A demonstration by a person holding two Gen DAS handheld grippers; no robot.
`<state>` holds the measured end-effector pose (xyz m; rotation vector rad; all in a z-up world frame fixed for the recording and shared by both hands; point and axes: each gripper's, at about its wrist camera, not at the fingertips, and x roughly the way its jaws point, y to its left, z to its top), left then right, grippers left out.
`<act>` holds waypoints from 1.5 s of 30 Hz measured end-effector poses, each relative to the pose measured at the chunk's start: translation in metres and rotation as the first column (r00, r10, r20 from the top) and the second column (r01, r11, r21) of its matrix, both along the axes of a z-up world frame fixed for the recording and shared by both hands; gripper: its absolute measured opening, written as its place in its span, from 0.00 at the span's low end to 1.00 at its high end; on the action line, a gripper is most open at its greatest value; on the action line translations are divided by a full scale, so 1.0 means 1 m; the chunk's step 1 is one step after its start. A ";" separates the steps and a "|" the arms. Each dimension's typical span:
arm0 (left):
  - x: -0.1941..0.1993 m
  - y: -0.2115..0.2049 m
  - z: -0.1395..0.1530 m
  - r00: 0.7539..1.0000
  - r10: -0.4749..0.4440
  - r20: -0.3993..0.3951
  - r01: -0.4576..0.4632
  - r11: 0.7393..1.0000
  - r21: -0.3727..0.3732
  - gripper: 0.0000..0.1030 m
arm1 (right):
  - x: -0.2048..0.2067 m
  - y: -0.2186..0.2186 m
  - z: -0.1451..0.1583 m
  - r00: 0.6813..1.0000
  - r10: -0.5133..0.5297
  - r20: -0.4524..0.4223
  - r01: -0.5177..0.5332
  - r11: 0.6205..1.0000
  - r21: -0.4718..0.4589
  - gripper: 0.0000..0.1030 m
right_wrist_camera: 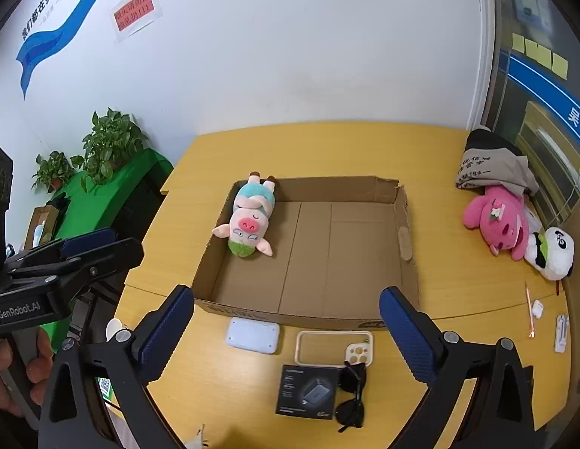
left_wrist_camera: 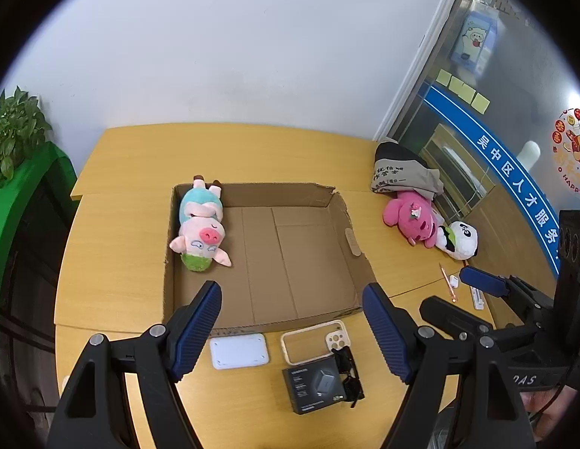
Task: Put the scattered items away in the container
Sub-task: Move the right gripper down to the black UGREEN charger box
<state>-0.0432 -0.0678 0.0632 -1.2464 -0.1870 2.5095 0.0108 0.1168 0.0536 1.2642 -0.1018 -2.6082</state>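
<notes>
1. Pig toy (left_wrist_camera: 202,226) lying along left wall of cardboard box (left_wrist_camera: 338,224), feet toward far wall, head toward near end.
2. Pink face, pale blue body, green cap.
3. Left gripper (left_wrist_camera: 291,331) spread wide, holding nothing.
4. Right gripper (right_wrist_camera: 286,331) spread wide, empty, above phone case (right_wrist_camera: 334,348).

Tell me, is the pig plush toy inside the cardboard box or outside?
Inside. The pig plush toy lies on the floor of the cardboard box, against its left wall, with its feet at the far corner.
</notes>
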 end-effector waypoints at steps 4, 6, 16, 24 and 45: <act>0.005 0.021 -0.002 1.000 0.013 0.005 -0.013 1.000 -0.009 0.75 | 0.003 0.022 0.000 1.000 0.014 -0.010 -0.014 1.000 -0.017 0.98; 0.009 0.032 -0.002 1.000 0.021 0.007 -0.021 1.000 -0.003 0.75 | 0.003 0.033 -0.002 1.000 0.022 -0.008 -0.022 0.999 -0.025 0.98; 0.024 0.065 -0.004 0.995 0.104 0.012 -0.103 0.994 -0.047 0.75 | -0.001 0.075 -0.017 0.997 0.081 0.005 -0.080 0.993 -0.084 0.98; 0.022 0.066 -0.028 0.993 0.085 0.086 -0.082 0.996 -0.045 0.75 | -0.007 0.099 -0.042 0.994 0.095 0.056 -0.086 0.987 -0.139 0.98; -0.005 0.037 -0.242 0.836 -0.141 0.530 0.070 0.986 0.153 0.75 | 0.020 0.090 -0.261 0.848 0.037 0.528 -0.056 0.998 0.020 0.96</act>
